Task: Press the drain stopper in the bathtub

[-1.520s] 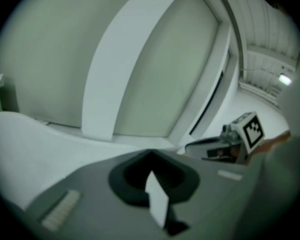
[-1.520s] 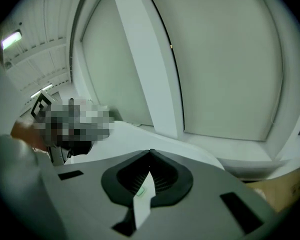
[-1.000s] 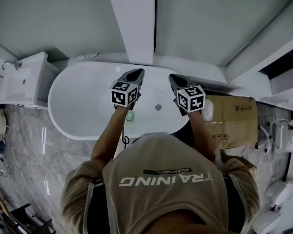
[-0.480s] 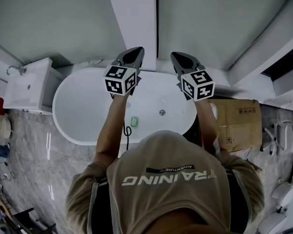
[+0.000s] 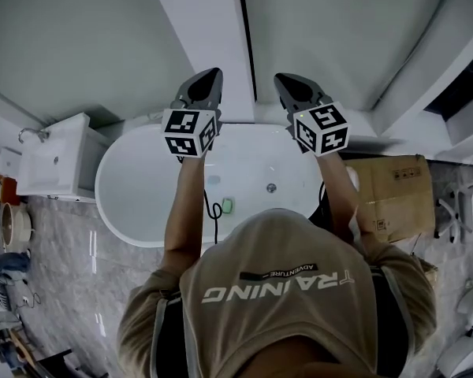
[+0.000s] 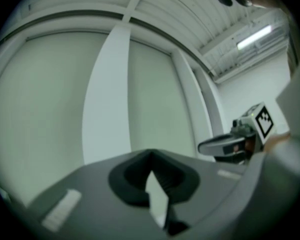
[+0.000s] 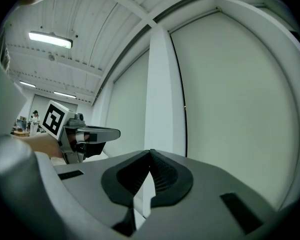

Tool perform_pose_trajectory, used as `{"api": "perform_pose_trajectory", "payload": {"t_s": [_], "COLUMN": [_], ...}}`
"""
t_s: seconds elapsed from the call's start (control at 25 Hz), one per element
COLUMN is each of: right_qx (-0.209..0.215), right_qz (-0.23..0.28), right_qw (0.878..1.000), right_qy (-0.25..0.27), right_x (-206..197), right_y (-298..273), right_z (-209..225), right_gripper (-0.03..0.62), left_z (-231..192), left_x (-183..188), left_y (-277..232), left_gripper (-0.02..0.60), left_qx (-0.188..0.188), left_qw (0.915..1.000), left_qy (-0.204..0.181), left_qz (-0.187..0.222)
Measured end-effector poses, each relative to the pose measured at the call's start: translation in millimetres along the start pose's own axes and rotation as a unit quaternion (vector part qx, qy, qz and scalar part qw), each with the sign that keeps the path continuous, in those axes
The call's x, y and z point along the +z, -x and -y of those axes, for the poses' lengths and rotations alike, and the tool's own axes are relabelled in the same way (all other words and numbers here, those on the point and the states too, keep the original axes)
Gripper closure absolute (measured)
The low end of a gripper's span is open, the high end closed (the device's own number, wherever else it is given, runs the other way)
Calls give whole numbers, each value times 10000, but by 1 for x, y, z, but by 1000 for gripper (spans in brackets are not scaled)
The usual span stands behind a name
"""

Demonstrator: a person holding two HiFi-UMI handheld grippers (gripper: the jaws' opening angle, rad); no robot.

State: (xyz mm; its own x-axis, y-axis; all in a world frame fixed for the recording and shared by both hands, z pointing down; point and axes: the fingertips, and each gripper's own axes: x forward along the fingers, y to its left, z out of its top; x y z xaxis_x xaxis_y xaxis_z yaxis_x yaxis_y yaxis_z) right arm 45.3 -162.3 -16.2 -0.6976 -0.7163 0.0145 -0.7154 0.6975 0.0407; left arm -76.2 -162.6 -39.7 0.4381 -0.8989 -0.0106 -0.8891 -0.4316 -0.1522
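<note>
Bathtub (image 5: pixel 142 183) lies below closed left gripper (image 5: pixel 210 77) and right gripper (image 5: pixel 284 80)

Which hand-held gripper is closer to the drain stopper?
The right hand-held gripper: the drain stopper lies in the bathtub right of middle; the left hand-held gripper is farther off.

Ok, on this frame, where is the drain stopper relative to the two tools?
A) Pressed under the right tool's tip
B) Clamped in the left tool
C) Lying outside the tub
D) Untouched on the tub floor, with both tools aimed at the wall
D: the drain stopper sits bare on the bathtub floor, while the left tool and right tool, both shut on nothing, point at the wall.
</note>
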Motion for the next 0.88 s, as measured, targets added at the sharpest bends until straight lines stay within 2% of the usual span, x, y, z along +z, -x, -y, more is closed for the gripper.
{"api": "perform_pose_trajectory", "payload": {"t_s": [0.28,0.6,0.88], "right_qx": [-35,-46,-76], "right_qz": [29,-17,-161], "right_qw": [9999,10000,9998], "right_qy": [113,15,-60], "right_x": [-2,-10,-25], "right_y": [3,7,14], "right_z": [-2,-13,-24], "right_gripper": [582,582,582], "left_z": [-8,-5,8], "left_x": [-5,-29,-52], "left_y": [9,25,35], "left_gripper": [580,580,580], "left_qx": [285,237,39], "left_qw": [9995,9994,9986], "left_qy": [68,185,319], "left_qz": [119,-191,-430]}}
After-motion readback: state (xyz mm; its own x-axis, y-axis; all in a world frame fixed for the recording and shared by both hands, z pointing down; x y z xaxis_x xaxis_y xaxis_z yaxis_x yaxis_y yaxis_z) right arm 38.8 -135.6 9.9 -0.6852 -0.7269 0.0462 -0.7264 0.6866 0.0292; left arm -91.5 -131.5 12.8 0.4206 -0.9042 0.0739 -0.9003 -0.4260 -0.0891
